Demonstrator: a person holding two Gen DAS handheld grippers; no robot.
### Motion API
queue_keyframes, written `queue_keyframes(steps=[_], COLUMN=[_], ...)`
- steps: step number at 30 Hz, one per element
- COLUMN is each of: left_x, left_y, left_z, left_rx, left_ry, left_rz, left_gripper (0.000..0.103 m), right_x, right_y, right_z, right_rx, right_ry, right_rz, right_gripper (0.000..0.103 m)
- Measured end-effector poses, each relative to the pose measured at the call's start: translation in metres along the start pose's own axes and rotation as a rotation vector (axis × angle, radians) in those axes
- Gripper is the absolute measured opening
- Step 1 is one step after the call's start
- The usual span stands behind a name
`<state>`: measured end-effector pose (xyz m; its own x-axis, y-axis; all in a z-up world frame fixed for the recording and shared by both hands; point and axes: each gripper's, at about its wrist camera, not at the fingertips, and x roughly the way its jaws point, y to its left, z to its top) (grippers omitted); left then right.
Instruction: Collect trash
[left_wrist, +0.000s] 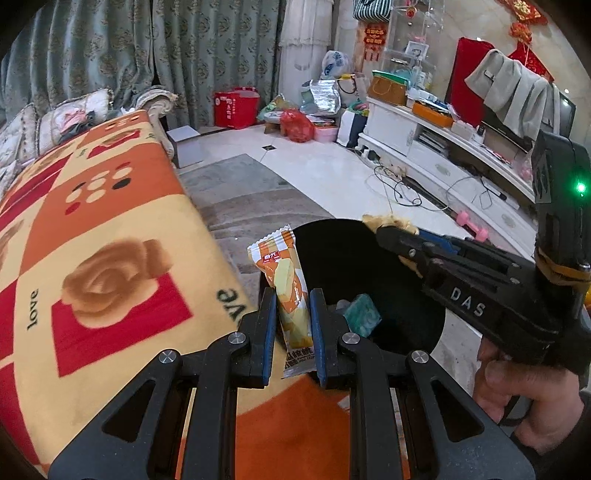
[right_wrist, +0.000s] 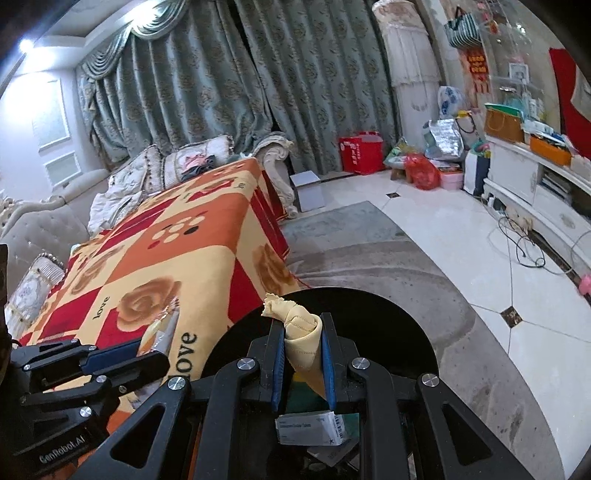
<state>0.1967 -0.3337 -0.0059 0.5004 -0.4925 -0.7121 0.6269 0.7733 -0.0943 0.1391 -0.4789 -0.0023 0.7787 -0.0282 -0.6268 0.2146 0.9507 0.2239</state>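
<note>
snack wrapper (left_wrist: 290, 295): orange and white packet, standing pretty much upright, pinched between the blue pads of the left gripper (left_wrist: 293, 332). it hangs right at the near rim of the bin, at the edge of the blanket-covered table.
yellow cloth (right_wrist: 301, 339): crumpled pale-yellow rag, squeezed in the right gripper (right_wrist: 303, 354), its frilly end poking out past the fingertips. it sits over the bin's mouth.
left gripper jaws: nearly closed, clamped on the wrapper, nothing else in there.
right gripper jaws: closed tight on the cloth. from the left camera you can see it come in from the right side, with the person's hand (left_wrist: 528, 402) wrapped round its handle.
bin (left_wrist: 413, 325): round, black, on the floor just beside the table. already some stuff inside, a teal packet (left_wrist: 364, 314) and a small white box with print on it (right_wrist: 314, 428).
table cover (left_wrist: 110, 258): fuzzy orange, red and cream blanket with rose prints and "love" lettering.
rug (right_wrist: 369, 251): grey, under the bin, white tile floor beyond it.
further out: a sofa with cushions (right_wrist: 195, 158) behind the table, green patterned curtains (right_wrist: 221, 74), a red bag (right_wrist: 362, 149) by the wall, a white tv unit (left_wrist: 424, 144) piled with stuff on the right.
</note>
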Motion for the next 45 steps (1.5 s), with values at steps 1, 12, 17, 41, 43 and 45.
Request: queue_keyframes(steps=[1, 12, 17, 41, 43, 45], left_x=[0.002, 0.024, 0.009, -0.166, -0.17, -0.173], left_y=[-0.001, -0.011, 0.003, 0.037, 0.036, 0.035], left_z=[0.002, 0.012, 0.007, -0.046, -0.047, -0.049], left_rx=[-0.002, -0.032, -0.081, -0.157, -0.165, -0.172], left_ry=[0.0, 0.05, 0.026, -0.095, -0.086, -0.086], left_rz=[-0.012, -0.055, -0.032, 0.29, 0.302, 0.317], left_gripper=[0.015, 0.045, 0.06, 0.098, 0.098, 0.098], right_x=[0.002, 0.006, 0.004, -0.1, -0.104, -0.107], right_y=[0.0, -0.02, -0.021, 0.058, 0.062, 0.064], right_z=[0.001, 0.001, 0.005, -0.048, -0.048, -0.048], right_rx=[0.008, 0.142, 0.188, -0.022, -0.026, -0.029], right_ry=[0.003, 0.022, 0.006, 0.021, 0.046, 0.067], right_rz=[-0.004, -0.025, -0.034, -0.127, -0.148, -0.153], right_gripper=[0.016, 0.046, 0.047, 0.08, 0.08, 0.08])
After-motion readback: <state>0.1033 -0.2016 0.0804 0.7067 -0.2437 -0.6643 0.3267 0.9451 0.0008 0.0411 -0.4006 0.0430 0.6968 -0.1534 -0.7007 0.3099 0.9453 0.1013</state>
